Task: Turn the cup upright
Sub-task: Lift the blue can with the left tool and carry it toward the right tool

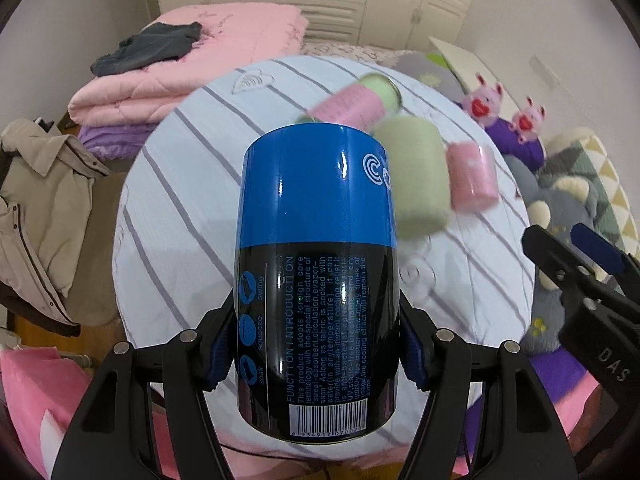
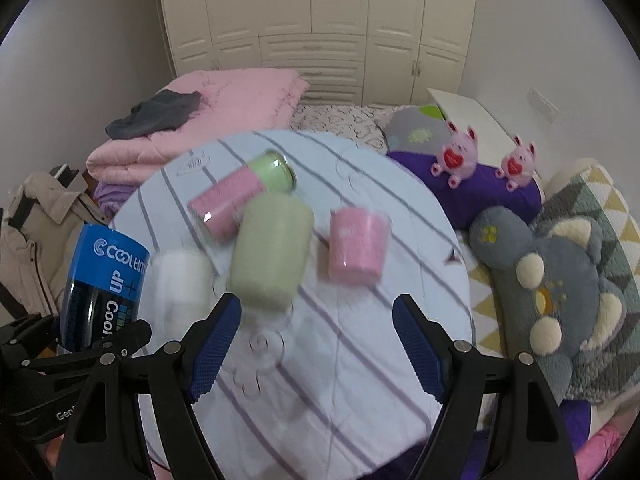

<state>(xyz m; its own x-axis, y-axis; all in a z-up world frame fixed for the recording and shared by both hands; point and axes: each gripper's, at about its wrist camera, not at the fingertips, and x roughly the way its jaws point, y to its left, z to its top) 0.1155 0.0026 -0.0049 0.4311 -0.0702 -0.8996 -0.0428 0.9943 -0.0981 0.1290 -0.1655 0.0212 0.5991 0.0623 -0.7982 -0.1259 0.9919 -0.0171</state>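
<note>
My left gripper (image 1: 318, 350) is shut on a blue and black cup (image 1: 318, 280), a glossy cylinder with printed text, held above the striped cloth; it also shows in the right wrist view (image 2: 102, 288) at the left. My right gripper (image 2: 316, 344) is open and empty above the cloth; it appears in the left wrist view (image 1: 580, 256) at the right edge. On the cloth a green cup (image 2: 272, 252) and a pink cup (image 2: 358, 244) stand mouth down. A pink and green can (image 2: 240, 196) lies on its side. A white cup (image 2: 180, 280) is blurred.
The round table has a white cloth with purple stripes (image 2: 320, 380). Folded pink quilts (image 2: 200, 128) lie behind it. A beige jacket (image 1: 36, 216) hangs at the left. Plush toys (image 2: 560, 288) and pink pigs (image 2: 456, 156) sit at the right. White wardrobes (image 2: 320, 20) fill the back.
</note>
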